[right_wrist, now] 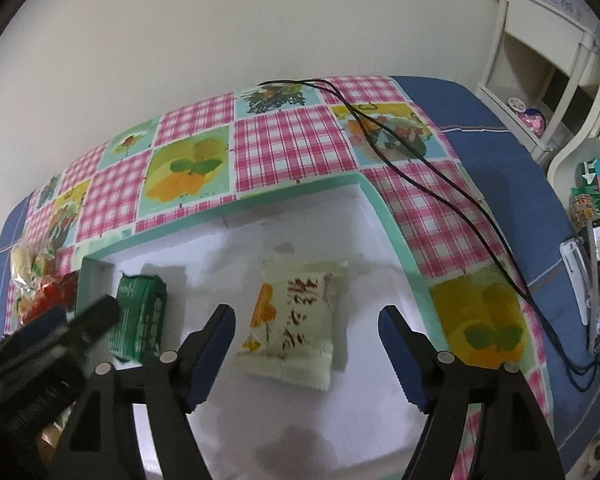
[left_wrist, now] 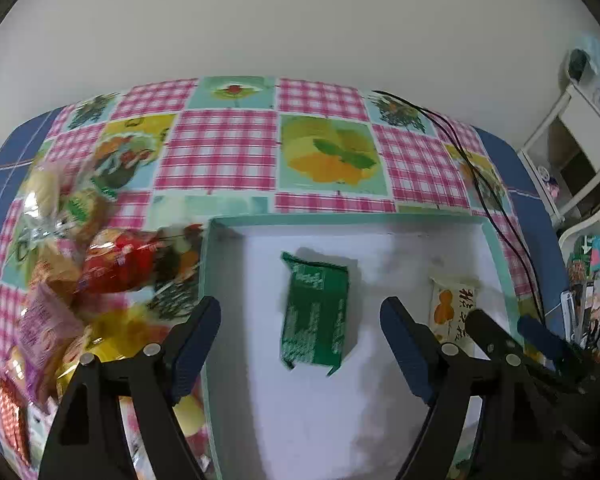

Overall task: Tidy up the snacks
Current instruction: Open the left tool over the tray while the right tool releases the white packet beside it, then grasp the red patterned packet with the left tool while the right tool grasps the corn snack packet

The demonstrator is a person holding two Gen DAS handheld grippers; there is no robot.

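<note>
Both sets of fingers are released over the box (left_wrist: 500, 248); remaining snacks (left_wrist: 112, 264) are piled left of it, nearer the left gripper (left_wrist: 300, 344).

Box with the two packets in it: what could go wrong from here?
1. The left gripper and right gripper hang open side by side over the box; they could collide when either moves.
2. The black cable lies beside the box's right wall and could snag.
3. The snack pile crowds the box's left wall; reaching in may knock packets off the table.
</note>
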